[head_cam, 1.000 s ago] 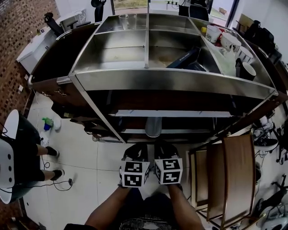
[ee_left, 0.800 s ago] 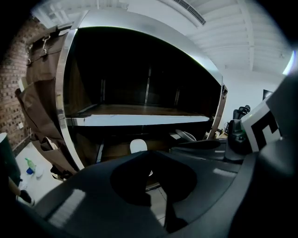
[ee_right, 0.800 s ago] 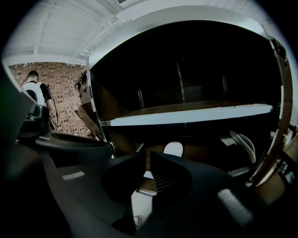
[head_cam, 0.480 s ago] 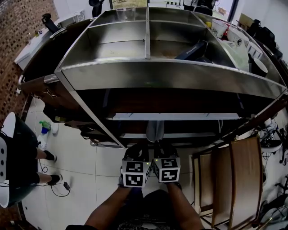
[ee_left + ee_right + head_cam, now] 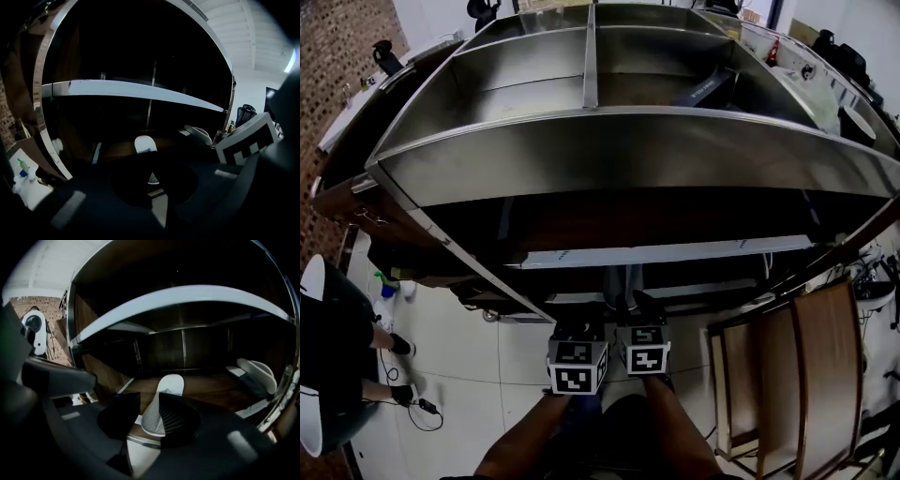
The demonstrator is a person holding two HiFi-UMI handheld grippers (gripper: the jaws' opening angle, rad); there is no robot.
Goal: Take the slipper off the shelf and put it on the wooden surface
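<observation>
Though lower than before, right tongs (image 5: 148, 403) newly spread astride slipper (image 5: 171, 383), left tongs (image 5: 151, 164) pressed together

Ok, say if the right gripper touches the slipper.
Cannot tell. Right gripper view: the slipper lies between the jaws of the right gripper, which have just been opening; one overlaps its edge.

Green bottle (image 5: 382, 283) on tile floor (image 5: 478, 375); 1 person (image 5: 347, 366) beside; brick wall (image 5: 333, 56) left.
</observation>
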